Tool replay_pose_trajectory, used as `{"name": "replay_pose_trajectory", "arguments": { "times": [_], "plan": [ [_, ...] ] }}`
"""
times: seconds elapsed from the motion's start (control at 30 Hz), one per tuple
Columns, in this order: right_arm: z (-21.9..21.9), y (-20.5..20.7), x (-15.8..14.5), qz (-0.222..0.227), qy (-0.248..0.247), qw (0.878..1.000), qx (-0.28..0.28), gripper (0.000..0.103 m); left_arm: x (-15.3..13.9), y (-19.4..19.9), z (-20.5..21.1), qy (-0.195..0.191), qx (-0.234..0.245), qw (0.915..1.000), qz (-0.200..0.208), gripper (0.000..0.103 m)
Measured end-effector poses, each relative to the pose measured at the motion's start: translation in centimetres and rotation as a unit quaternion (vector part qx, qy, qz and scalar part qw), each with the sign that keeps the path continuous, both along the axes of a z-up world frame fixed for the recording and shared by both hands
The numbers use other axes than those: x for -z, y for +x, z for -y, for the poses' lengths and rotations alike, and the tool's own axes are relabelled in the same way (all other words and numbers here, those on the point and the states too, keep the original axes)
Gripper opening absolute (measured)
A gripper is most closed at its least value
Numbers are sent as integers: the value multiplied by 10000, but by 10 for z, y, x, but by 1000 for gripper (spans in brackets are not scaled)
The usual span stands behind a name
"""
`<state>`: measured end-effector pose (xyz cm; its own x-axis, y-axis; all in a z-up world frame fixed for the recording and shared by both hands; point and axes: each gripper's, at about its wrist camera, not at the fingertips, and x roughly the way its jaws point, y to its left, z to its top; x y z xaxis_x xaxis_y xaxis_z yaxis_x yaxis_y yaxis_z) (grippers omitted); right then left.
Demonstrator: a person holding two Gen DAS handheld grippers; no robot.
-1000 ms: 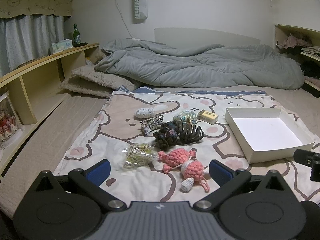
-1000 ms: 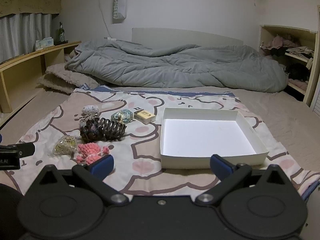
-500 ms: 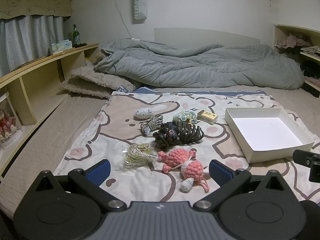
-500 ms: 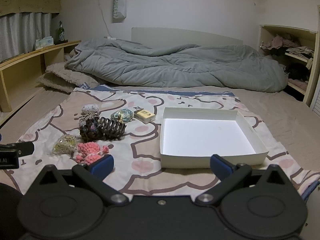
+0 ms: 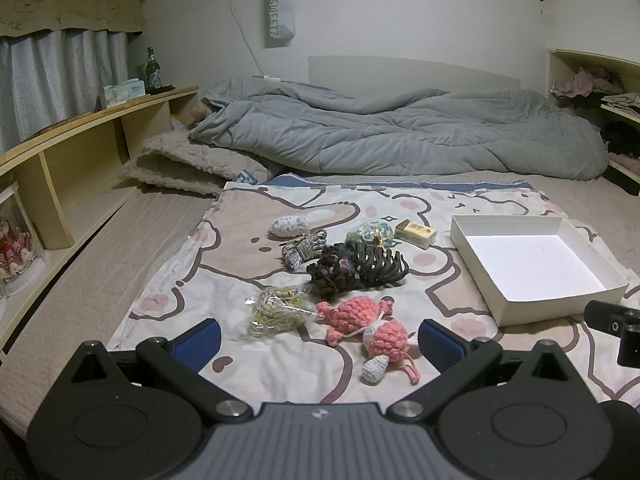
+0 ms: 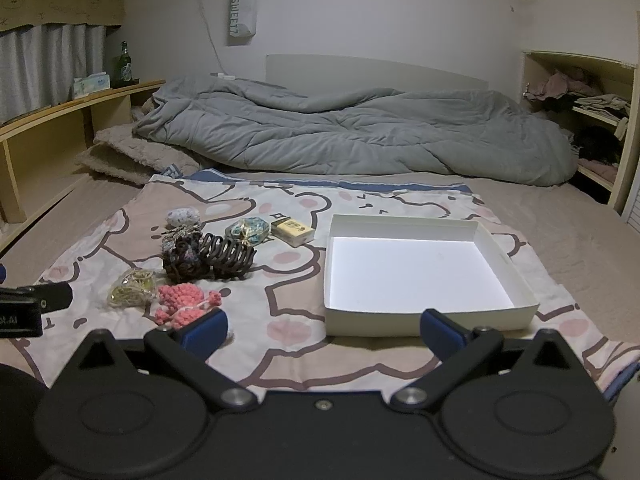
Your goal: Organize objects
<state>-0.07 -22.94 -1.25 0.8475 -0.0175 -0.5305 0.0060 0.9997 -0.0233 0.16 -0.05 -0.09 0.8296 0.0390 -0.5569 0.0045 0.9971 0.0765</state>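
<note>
An empty white box [image 5: 516,236] [image 6: 408,224] sits on a bear-print cloth [image 5: 248,240] on the bed. Left of it lie small items: a pink crochet toy [image 5: 368,324] [image 6: 184,300], a bag of rubber bands [image 5: 276,310] [image 6: 132,288], a dark claw clip [image 5: 382,268] [image 6: 228,254], a dark scrunchie [image 5: 330,274], a striped cord bundle [image 5: 302,248], a patterned pouch [image 5: 370,234] [image 6: 248,230], a yellow pack [image 5: 416,233] [image 6: 292,230] and a pale ball [image 5: 288,225] [image 6: 182,216]. My left gripper [image 5: 318,338] is open and empty, just short of the pink toy. My right gripper [image 6: 322,330] is open and empty before the box.
A grey duvet [image 5: 400,136] lies across the far bed. Wooden shelves [image 5: 80,148] run along the left with a bottle [image 5: 151,72] and tissue box. A shelf with clothes [image 6: 576,100] stands at the right. A beige pillow [image 5: 180,164] lies at the far left.
</note>
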Motion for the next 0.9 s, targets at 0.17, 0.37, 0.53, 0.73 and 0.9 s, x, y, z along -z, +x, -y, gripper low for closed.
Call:
{"name": "replay_pose_trajectory", "arguments": {
  "times": [0.17, 0.37, 0.53, 0.73, 0.9],
  "plan": [
    [-1, 0, 0, -2, -8, 10000, 2, 103, 0, -1, -1, -11, -7, 10000, -2, 103],
    [-2, 0, 1, -3, -10, 10000, 2, 103, 0, -1, -2, -15, 1, 10000, -4, 103],
    [-1, 1, 2, -10, -7, 10000, 5, 103, 1, -1, -3, -18, -4, 10000, -9, 103],
    [-2, 2, 4, -25, -15, 10000, 10, 103, 1, 0, -4, -25, 9, 10000, -19, 103],
    [-2, 2, 5, -43, -20, 10000, 4, 103, 2, 2, -2, 0, 30, 10000, -24, 103]
  ]
}}
